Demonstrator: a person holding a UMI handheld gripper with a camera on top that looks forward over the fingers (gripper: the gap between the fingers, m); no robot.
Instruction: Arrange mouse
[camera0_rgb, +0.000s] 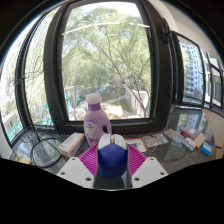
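A blue and white computer mouse (111, 160) sits between my gripper's (112, 163) two fingers, its white front end pointing ahead. Both pink pads (92, 160) press against its sides, so the gripper is shut on the mouse and holds it up above the cluttered desk. The mouse's underside is hidden.
A white and pink bottle (96, 117) stands just beyond the mouse on the desk. Boxes and papers (190, 135) lie to the right, a round dark wire object (43, 152) and a box (70, 144) to the left. A large window (105, 55) with trees fills the background.
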